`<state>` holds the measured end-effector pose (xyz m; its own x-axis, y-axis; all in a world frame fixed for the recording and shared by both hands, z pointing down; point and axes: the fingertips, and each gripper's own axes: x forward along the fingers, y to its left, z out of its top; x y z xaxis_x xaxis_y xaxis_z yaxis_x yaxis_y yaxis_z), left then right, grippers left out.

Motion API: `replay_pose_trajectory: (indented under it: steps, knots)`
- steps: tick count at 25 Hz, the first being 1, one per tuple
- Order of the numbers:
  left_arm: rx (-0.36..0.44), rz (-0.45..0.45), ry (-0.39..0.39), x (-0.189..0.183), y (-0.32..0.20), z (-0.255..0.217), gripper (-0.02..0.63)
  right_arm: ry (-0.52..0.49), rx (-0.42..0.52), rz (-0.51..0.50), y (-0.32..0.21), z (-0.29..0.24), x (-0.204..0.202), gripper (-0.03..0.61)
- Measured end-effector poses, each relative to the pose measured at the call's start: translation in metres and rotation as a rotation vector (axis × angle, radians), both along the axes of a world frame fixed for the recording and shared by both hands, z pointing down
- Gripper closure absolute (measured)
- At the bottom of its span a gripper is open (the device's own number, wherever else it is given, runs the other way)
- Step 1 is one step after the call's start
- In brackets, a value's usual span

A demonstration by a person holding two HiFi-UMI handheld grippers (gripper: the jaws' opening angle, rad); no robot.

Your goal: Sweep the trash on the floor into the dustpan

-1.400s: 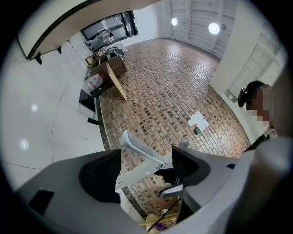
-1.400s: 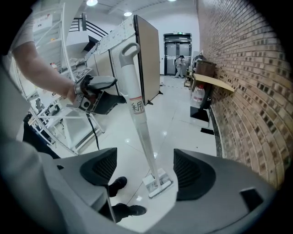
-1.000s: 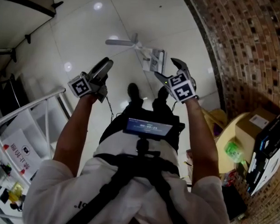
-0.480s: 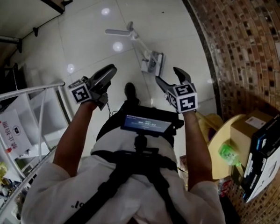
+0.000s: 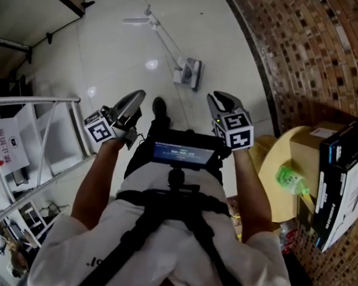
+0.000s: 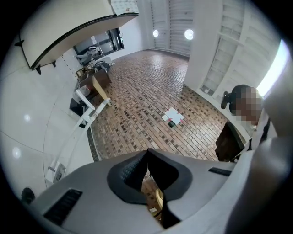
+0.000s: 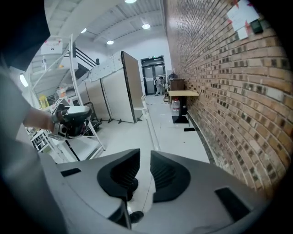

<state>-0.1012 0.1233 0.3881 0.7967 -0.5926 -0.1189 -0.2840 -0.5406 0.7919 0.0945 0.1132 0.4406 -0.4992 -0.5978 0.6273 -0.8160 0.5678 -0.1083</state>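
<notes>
dustpan point(image 5: 188, 73) on the glossy white tiled floor point(image 5: 106, 46), out ahead of the person's dark shoes point(image 5: 159, 105) and beyond both grippers. it is a pale, boxy pan with a darker edge on its right side. a long thin pale handle point(image 5: 166, 40) runs from it up and to the left in the head view, away from the person, and ends in a short crosspiece point(image 5: 134, 20). that handle is its long axis. whether the handle stands up or lies flat cannot be told, nor which way the pan's mouth faces.

left gripper point(image 5: 135, 98) is raised at the left, well short of the dustpan. its jaws have just been closing and now meet at the tips with nothing between them. right gripper point(image 5: 220, 101) is raised at the right. its jaws have just been closing too, and a narrow gap is left between the ribbed pads, with nothing held.

a brick wall point(image 5: 303, 50) curves along the right. beside the person's right arm is a round yellow table point(image 5: 271, 195) with a green bottle point(image 5: 291, 180) and a cardboard box point(image 5: 307, 146). a white rack point(image 5: 48, 132) stands at the left.
</notes>
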Motion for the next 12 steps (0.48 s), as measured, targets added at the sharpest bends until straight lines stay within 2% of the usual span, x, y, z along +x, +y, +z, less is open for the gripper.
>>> replay_pose_trajectory:
  steps: [4, 12]
  knots:
    - [-0.010, 0.003, -0.058, 0.010, 0.036, 0.000, 0.612, -0.014, 0.031, 0.043, 0.026, -0.011, 0.018, 0.578]
    - [0.043, 0.034, -0.089, 0.014, 0.066, -0.028, 0.612, -0.050, 0.056, 0.062, 0.053, -0.034, 0.015, 0.578]
